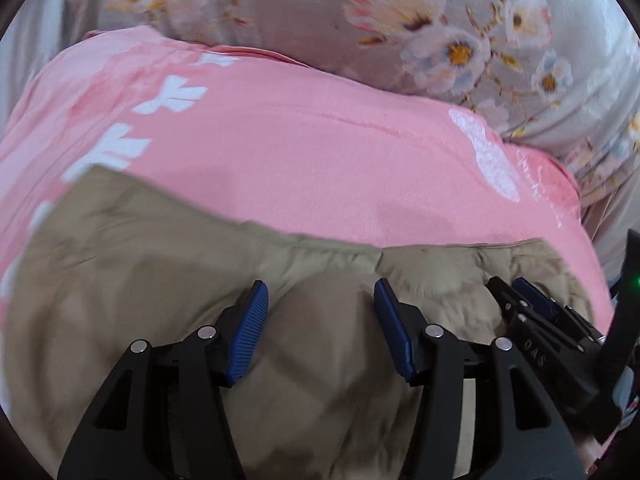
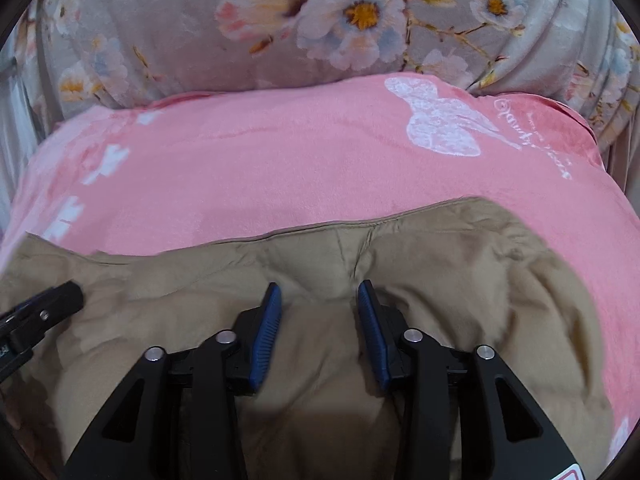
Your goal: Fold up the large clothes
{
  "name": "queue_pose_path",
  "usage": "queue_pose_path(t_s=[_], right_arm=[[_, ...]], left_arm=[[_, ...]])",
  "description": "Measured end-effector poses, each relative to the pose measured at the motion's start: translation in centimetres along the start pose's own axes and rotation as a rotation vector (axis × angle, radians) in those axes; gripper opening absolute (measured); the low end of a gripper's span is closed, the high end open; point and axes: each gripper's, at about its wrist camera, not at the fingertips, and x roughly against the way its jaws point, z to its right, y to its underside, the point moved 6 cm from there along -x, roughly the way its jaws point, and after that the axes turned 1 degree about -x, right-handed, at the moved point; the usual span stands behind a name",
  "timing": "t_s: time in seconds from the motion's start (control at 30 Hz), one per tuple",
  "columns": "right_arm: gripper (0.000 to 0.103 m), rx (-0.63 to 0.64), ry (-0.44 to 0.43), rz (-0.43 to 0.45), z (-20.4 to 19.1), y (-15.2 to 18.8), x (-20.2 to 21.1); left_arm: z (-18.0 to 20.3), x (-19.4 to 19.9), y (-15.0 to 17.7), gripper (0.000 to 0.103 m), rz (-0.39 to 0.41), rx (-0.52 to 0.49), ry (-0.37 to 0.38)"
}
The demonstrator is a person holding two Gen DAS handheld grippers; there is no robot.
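A tan padded garment (image 1: 160, 280) lies crumpled on a pink blanket (image 1: 300, 152); it also shows in the right wrist view (image 2: 460, 280). My left gripper (image 1: 320, 304) is open, its blue pads (image 1: 250, 332) standing apart over a bulge of the tan cloth. My right gripper (image 2: 318, 304) is open over the garment, with cloth bulging between its pads (image 2: 370, 332). The right gripper also appears at the right of the left wrist view (image 1: 532, 300). The left gripper's tip shows at the left of the right wrist view (image 2: 60, 296).
The pink blanket (image 2: 280, 168) with white bow prints covers the surface. Behind it lies grey floral bedding (image 1: 460, 40), also in the right wrist view (image 2: 340, 20).
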Motion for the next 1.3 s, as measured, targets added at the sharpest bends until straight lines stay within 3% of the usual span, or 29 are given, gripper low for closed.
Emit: queue_pose_path(t_s=[0.1,0.23,0.4,0.67,0.97,1.0,1.1,1.2,1.3], right_arm=[[0.037,0.015,-0.11,0.073,-2.7,0.2,4.6],[0.037,0.139,-0.148,0.069,-7.4,1.5,5.2],[0.038,0.137,-0.097,0.012,-8.3,3.3,1.9],[0.038,0.013,-0.068,-0.027,-6.9,2.6,-0.9],[0.04,0.012,-0.087,-0.041,-7.1,2.7,-1.4],[0.041,0.018,-0.093,-0.044,-7.2,2.6,-1.4],[0.037,0.016,-0.123,-0.067,-6.9,2.5,-0.9],[0.037,-0.023,-0.165,-0.052,-6.3,3.1,2.7],[0.037,-0.02,-0.205,-0.046,-6.2,5.0,6.3]], left_arm=[[-3.7,4.6,1.5,0.075,0.062,0.012,-0.101],[-7.4,5.3,4.1,0.075,0.069,0.059,-0.123],[-5.7,2.9,4.4,0.082,0.082,-0.083,-0.225],[-5.5,-1.0,1.4,0.09,0.053,-0.103,-0.154],[-5.9,-0.8,1.3,0.088,0.039,-0.088,-0.172],[-6.1,0.3,1.7,0.087,0.04,-0.067,-0.177],[-7.2,5.4,3.2,0.088,0.059,0.055,-0.065],[-9.9,9.9,5.4,0.09,0.021,0.183,0.023],[-14.2,11.9,8.0,0.093,-0.035,0.338,0.071]])
